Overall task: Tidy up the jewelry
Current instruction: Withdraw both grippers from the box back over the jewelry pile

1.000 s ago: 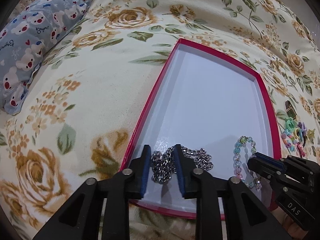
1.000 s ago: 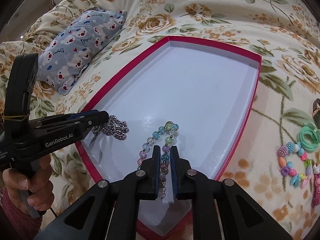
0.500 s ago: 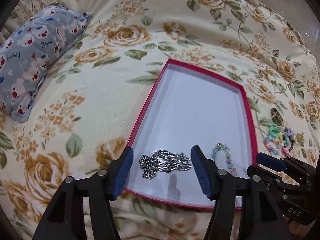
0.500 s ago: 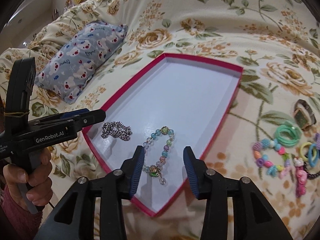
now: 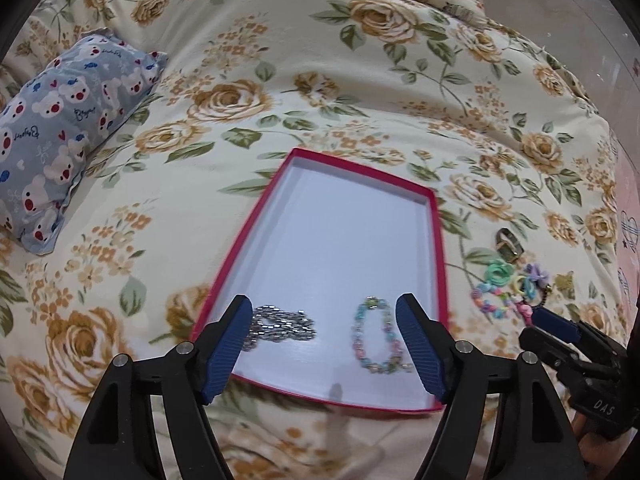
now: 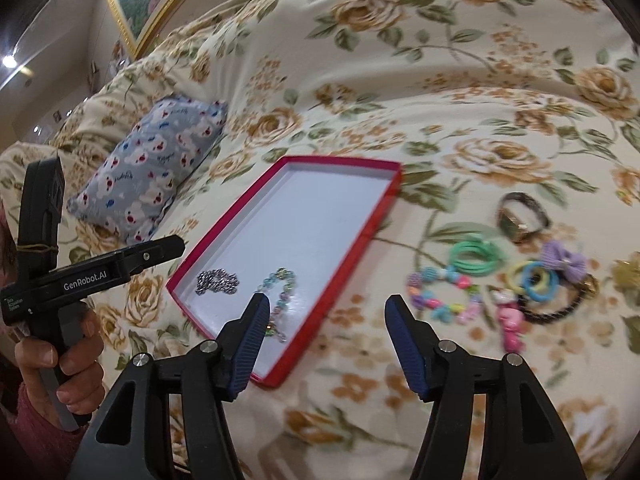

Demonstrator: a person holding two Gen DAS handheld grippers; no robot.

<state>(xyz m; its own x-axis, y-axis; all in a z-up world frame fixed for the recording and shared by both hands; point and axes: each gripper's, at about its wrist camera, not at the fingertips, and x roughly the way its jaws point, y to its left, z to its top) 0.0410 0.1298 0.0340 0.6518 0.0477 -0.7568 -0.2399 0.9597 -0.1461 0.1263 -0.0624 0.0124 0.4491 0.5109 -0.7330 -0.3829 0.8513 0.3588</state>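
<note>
Two pieces, a silver chain (image 5: pixel 282 326) and a beaded bracelet (image 5: pixel 376 342), are kept near the red tray's (image 5: pixel 438 248) front edge, its white floor beyond left bare. Both the left hand-held gripper (image 5: pixel 324 342) and right hand-held gripper (image 6: pixel 324 336) have just been opening and are held wide, nothing gripped, above the bed (image 5: pixel 320 60).

Black tongs (image 6: pixel 324 340) with ribbed blue pads (image 6: pixel 248 344), silver screws, pink sleeve (image 6: pixel 36 432).

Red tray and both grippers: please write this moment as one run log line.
left gripper: open, just opened, empty | right gripper: open, just opened, empty | red tray: silver chain, beaded bracelet inside | watch, hair ties: outside
</note>
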